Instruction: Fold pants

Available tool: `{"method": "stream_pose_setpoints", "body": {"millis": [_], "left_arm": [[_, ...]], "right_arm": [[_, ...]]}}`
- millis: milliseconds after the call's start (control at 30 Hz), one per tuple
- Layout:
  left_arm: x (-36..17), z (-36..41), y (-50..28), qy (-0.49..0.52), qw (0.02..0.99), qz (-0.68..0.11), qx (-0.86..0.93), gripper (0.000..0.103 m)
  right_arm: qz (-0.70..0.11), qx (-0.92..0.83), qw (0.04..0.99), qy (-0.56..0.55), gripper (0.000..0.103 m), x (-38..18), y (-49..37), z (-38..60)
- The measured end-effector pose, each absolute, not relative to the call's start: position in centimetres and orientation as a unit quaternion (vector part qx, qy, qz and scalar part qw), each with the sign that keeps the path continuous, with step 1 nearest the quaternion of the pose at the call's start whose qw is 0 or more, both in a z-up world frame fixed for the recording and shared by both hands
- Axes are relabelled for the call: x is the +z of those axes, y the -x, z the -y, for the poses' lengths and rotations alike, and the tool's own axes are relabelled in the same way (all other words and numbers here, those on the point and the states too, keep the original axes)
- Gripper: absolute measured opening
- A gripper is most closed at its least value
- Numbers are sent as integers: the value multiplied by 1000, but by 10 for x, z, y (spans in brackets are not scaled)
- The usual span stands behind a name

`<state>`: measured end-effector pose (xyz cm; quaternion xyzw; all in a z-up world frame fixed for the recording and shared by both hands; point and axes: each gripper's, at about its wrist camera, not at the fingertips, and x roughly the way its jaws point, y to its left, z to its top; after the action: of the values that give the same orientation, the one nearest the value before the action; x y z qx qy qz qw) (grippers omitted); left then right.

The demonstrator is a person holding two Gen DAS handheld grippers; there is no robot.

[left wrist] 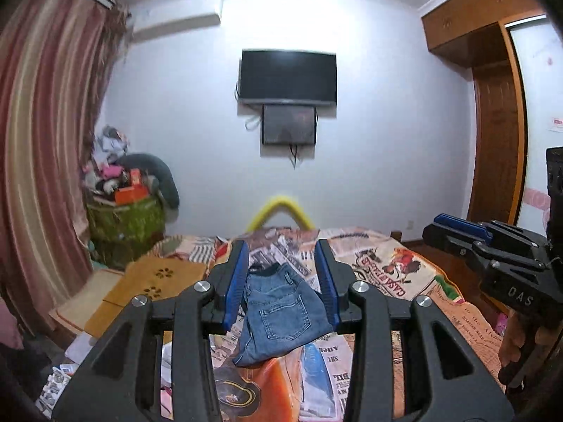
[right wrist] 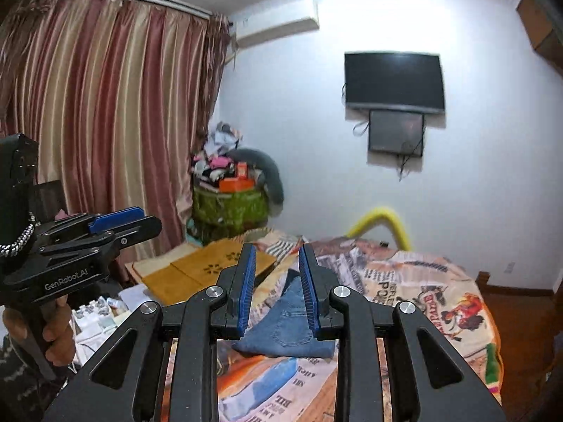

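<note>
A folded pair of blue jeans (left wrist: 281, 313) (right wrist: 285, 327) lies in a compact bundle on the newspaper-print bedspread (left wrist: 387, 256) (right wrist: 404, 274), back pocket facing up. My left gripper (left wrist: 280, 249) hovers above the bed with a gap between its blue pads and nothing in them; the jeans show through the gap, lower down. My right gripper (right wrist: 276, 249) is also held above the bed, pads apart and empty. Each one appears side-on in the other view, held by a hand: the right gripper (left wrist: 440, 223) and the left gripper (right wrist: 140, 218).
A green basket (left wrist: 126, 221) (right wrist: 228, 207) piled with clutter stands by the striped curtain (left wrist: 45, 140). Yellow flat panels (left wrist: 151, 285) (right wrist: 197, 270) lie at the bed's left side. A yellow tube (left wrist: 279, 207) arches at the far end. A wooden wardrobe (left wrist: 492, 133) stands on the right.
</note>
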<state>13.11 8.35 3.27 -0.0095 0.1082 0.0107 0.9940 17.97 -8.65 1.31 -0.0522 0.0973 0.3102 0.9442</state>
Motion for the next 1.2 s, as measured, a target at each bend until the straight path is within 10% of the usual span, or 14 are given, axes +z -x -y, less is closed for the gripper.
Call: {"method": "stream_pose_setpoints", "body": {"millis": [133,433,1200], "left_arm": [[31,-74,-99,0,996,-85,15,65],[28,-59,-68,-3,997,-71,28,102],[14,-53,-68,11,996,-86,3,103]], "right_arm": [[-72,288,954,43,67,8,-150,93],[-67,244,967,23,103,2,-131,106],[-82,238,968,3,103,-8,-109,120]]}}
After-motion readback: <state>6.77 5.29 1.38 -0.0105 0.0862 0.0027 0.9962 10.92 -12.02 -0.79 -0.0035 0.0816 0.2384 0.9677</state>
